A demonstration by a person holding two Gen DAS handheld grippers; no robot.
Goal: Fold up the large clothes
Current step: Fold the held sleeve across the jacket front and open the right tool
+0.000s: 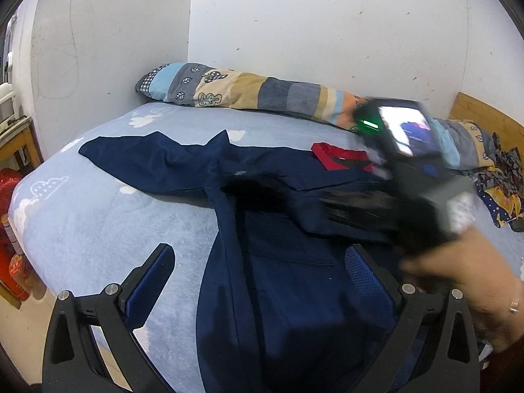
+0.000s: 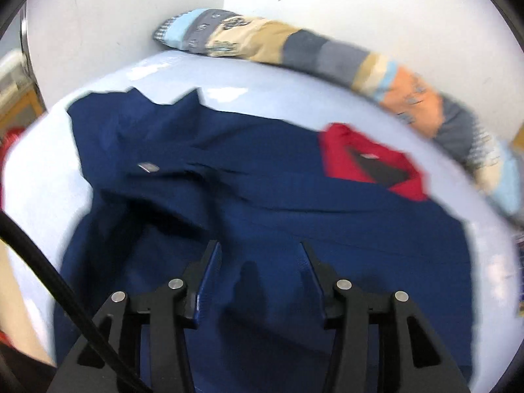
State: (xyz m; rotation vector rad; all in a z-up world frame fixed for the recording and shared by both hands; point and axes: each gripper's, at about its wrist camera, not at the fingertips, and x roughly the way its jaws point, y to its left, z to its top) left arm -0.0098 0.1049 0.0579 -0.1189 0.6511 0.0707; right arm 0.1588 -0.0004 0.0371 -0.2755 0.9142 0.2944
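White walls meet in a corner behind a bed (image 1: 98, 216) dressed in a pale blue sheet printed with white clouds. Along the wall lies a long patchwork pillow (image 1: 249, 93). Spread across the sheet is a navy jacket (image 2: 262, 196) with a red collar (image 2: 366, 160); a small silver label (image 2: 148, 167) on it is too blurred to read. Over its lower part, the left gripper (image 1: 258, 281) stands wide with nothing between its fingers. Beside it, the right gripper (image 2: 260, 262) stands partly apart above the cloth, gripping nothing, a hand (image 1: 465, 281) holding it.
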